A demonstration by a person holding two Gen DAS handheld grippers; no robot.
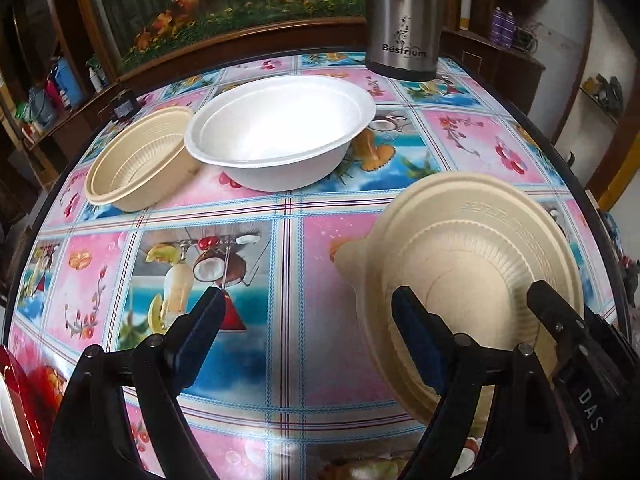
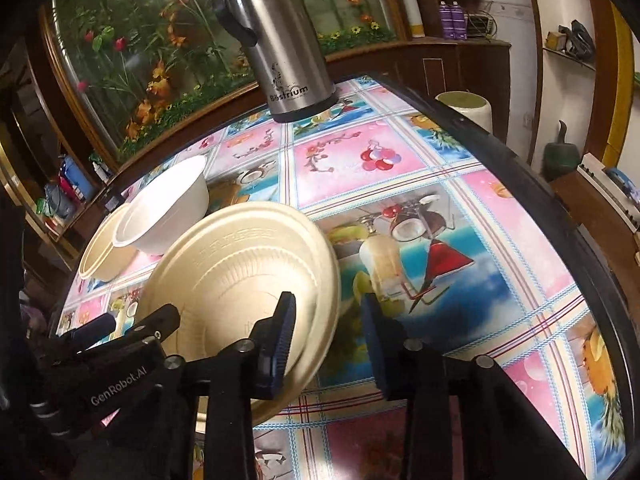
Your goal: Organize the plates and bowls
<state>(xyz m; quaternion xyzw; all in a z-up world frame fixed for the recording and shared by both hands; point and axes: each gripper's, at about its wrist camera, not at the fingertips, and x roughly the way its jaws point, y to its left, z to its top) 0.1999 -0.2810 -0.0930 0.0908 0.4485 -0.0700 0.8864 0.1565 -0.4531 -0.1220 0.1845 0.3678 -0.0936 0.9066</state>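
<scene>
A beige ribbed bowl [image 1: 480, 264] [image 2: 240, 264] is tipped up on the patterned table [image 1: 280, 360], its inside facing both cameras. My right gripper [image 2: 328, 320] straddles its rim: one pad sits inside the bowl and the other stands outside, with a thin gap to the rim. My left gripper [image 1: 310, 308] hangs open over bare tablecloth, its right finger [image 1: 412, 320] at the bowl's near edge. Farther back stand a white bowl [image 1: 280, 136] [image 2: 168, 212] and a second beige bowl [image 1: 136, 168] [image 2: 96, 256], touching each other.
A tall steel thermos [image 1: 404, 20] [image 2: 280, 48] stands at the table's far edge. A red and white object [image 1: 16, 400] shows at the lower left. The table's dark rim [image 2: 560, 208] curves along the right, with shelves and a cabinet beyond.
</scene>
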